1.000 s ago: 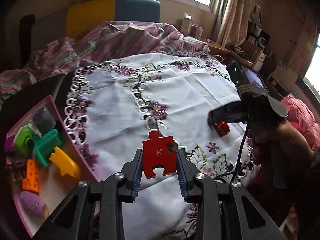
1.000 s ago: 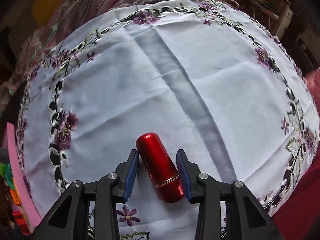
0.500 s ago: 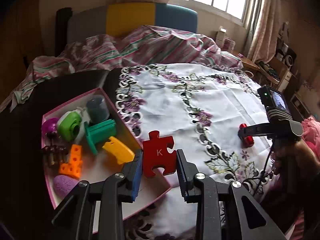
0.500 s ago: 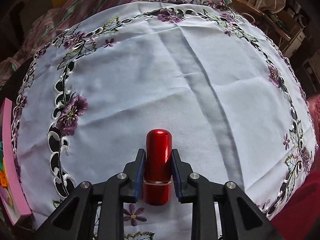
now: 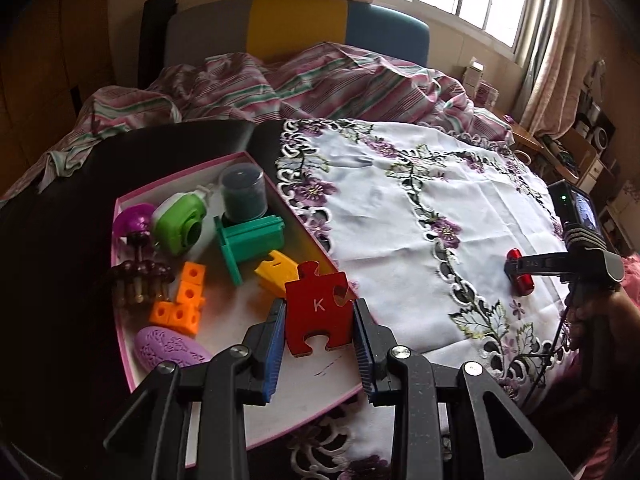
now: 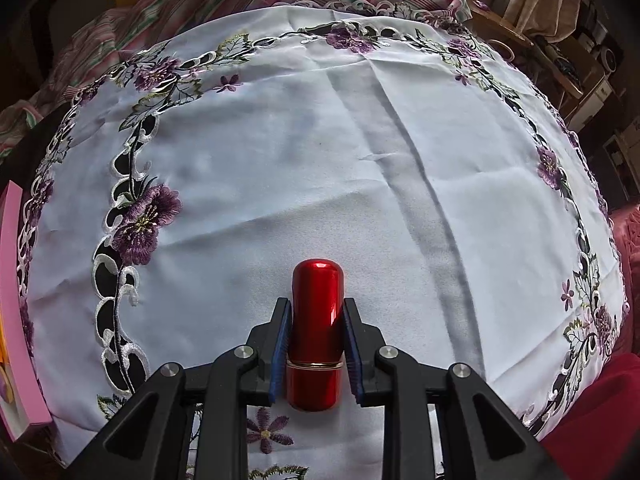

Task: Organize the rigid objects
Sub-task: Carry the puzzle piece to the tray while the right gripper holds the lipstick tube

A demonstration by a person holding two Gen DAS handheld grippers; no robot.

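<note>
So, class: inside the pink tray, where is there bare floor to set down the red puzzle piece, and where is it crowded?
Bare: the near part of the pink tray, below the orange cubes and yellow piece. Crowded: its far half.

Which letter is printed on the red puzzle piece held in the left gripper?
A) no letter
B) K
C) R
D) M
B: the red puzzle piece clamped in the left gripper shows a white K on its face, above the pink box.
</note>
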